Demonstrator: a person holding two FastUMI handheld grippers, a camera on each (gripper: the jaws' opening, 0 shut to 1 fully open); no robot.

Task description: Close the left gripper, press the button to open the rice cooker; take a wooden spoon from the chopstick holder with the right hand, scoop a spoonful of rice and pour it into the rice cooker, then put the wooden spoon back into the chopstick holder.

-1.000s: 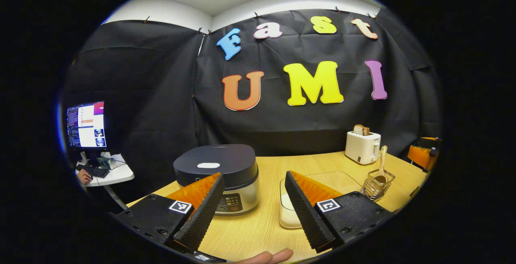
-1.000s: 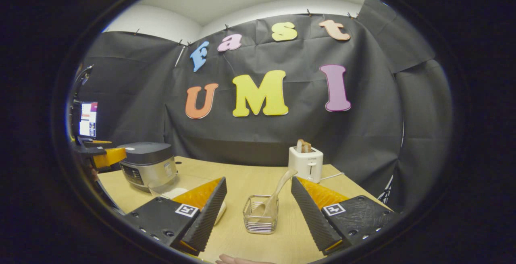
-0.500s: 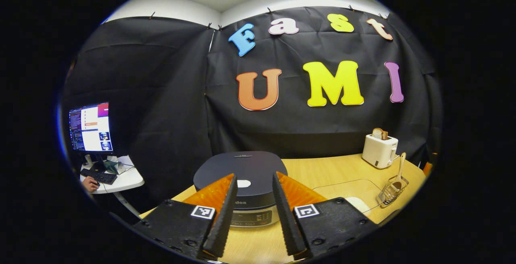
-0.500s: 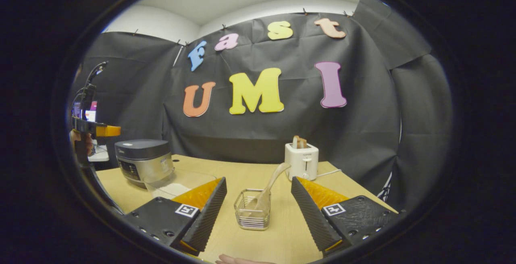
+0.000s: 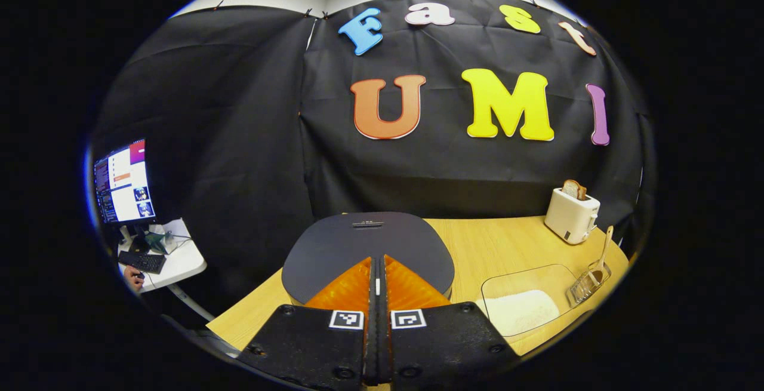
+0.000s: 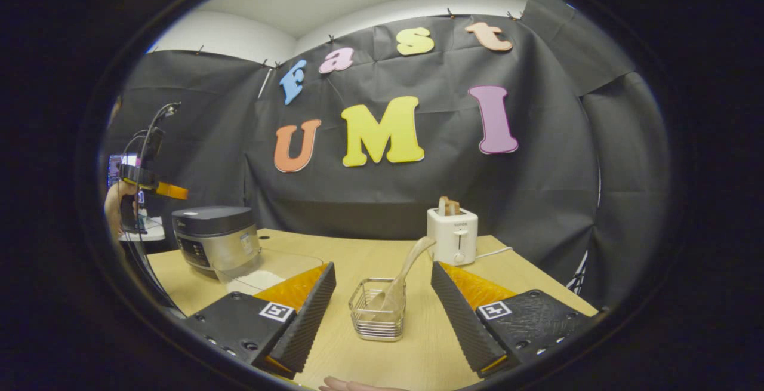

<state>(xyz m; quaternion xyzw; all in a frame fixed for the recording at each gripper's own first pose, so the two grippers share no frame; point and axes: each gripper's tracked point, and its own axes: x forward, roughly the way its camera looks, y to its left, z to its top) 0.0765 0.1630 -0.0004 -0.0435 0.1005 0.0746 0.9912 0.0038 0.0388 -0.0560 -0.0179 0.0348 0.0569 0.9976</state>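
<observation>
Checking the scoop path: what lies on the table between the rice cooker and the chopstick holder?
In the left gripper view, a clear container of rice sits between the rice cooker and the chopstick holder.

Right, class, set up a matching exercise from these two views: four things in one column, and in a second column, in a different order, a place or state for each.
Things:
1. dark-lidded rice cooker
2. pale wooden spoon
3. white toaster
4. left gripper

States:
A. holds bread slices
B. lid down
C. fingers together
D. stands in the wire chopstick holder

Pairs: 1-B, 2-D, 3-A, 4-C
</observation>
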